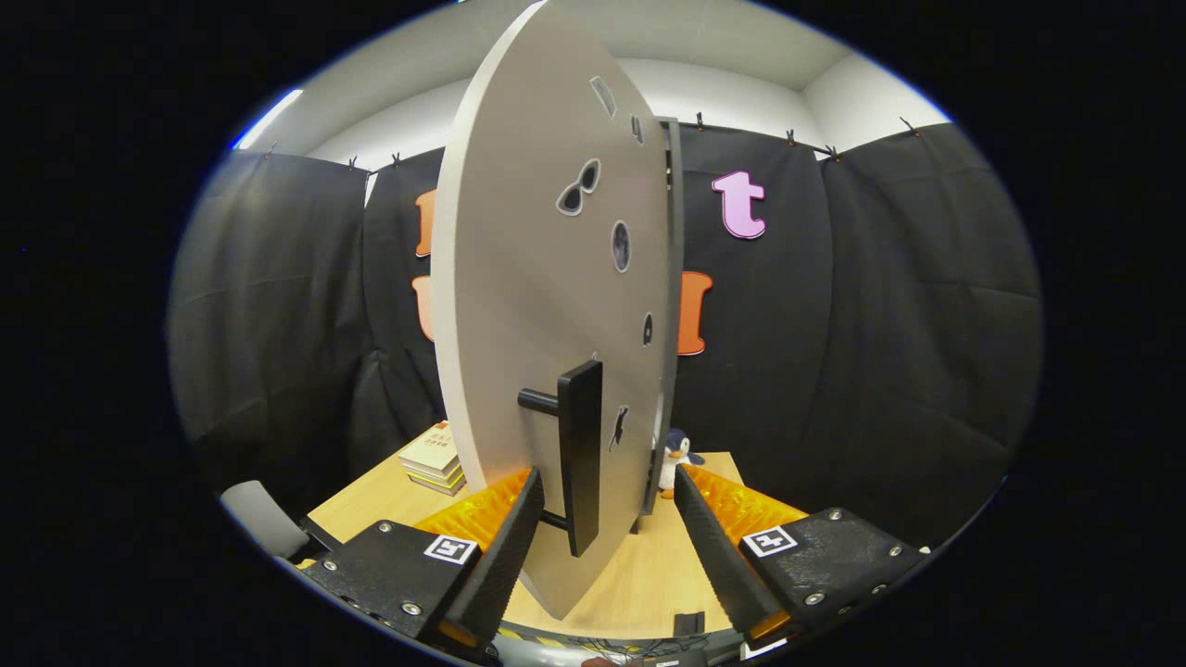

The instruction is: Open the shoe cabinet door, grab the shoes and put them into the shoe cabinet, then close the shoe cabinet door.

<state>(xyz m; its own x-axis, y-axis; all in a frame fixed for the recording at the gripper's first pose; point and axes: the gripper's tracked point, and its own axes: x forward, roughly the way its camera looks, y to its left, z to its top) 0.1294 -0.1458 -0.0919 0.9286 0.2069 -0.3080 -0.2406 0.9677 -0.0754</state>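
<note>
Beyond the wooden worktop (639, 574) hung black cloth. At twelve o'clock stood the cabinet door (537, 278), edge-on between the open claw (607, 528) fingers (touching nothing). Rigid and light, I judged; best taken by its black handle (581, 454).

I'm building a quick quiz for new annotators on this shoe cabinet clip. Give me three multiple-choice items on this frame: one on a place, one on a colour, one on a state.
1. Where is the black door handle?
A. between the gripper fingers
B. beyond the stack of books
C. on the tabletop

2. What colour is the cabinet door panel?
A. red
B. light grey
C. black

3. How do the gripper's fingers stand?
A. pressed on the handle
B. shut on a shoe
C. open, clear of the handle

Key: 1 A, the handle stands in the gap between both fingers. 2 B, the panel is pale grey against the dark cloth. 3 C, there is a gap on either side of the handle.
</note>
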